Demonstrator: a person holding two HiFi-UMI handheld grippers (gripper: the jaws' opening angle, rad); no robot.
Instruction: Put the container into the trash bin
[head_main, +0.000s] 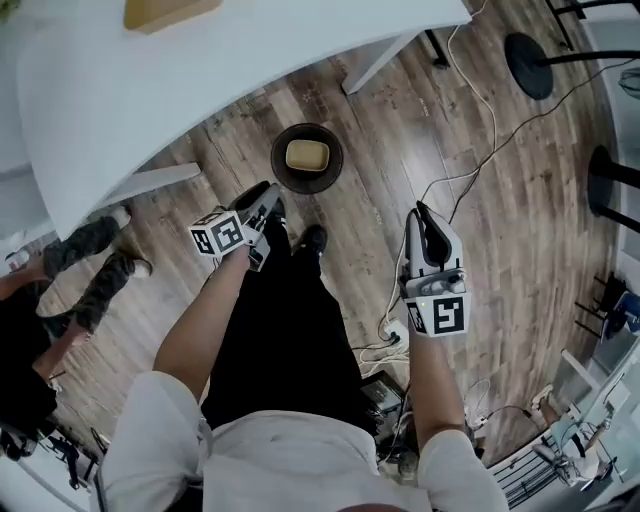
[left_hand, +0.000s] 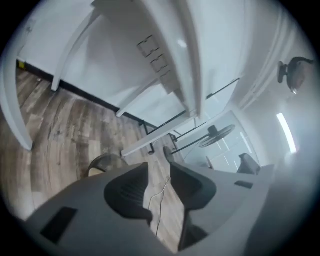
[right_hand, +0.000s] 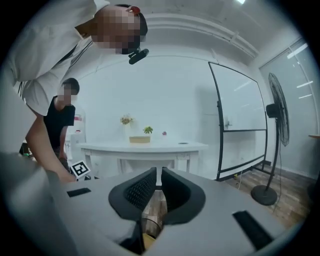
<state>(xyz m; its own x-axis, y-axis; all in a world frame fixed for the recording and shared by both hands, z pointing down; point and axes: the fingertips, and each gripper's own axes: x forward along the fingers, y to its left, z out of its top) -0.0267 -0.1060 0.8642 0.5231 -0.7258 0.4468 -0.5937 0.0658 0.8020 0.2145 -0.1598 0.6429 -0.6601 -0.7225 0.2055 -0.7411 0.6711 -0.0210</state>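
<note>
A tan container (head_main: 306, 156) lies inside the dark round trash bin (head_main: 283, 175) on the wood floor, just beyond my feet. My left gripper (head_main: 268, 200) hangs near the bin's left side, a little short of it, with its jaws open and nothing between them. In the left gripper view, floor and a cable show through the gap of the left gripper (left_hand: 159, 169), and the bin's rim (left_hand: 102, 161) curves just left of it. My right gripper (head_main: 420, 212) hovers to the bin's right, empty. In the right gripper view the right gripper (right_hand: 159, 174) has its jaws shut.
A white table (head_main: 200, 80) with a tan box (head_main: 165, 12) stands beyond the bin. Another person's legs (head_main: 95, 265) are at the left. Cables (head_main: 470, 110) and a power strip (head_main: 395, 335) lie on the floor, fan bases (head_main: 530, 65) at the right. A whiteboard (right_hand: 235, 125) stands ahead.
</note>
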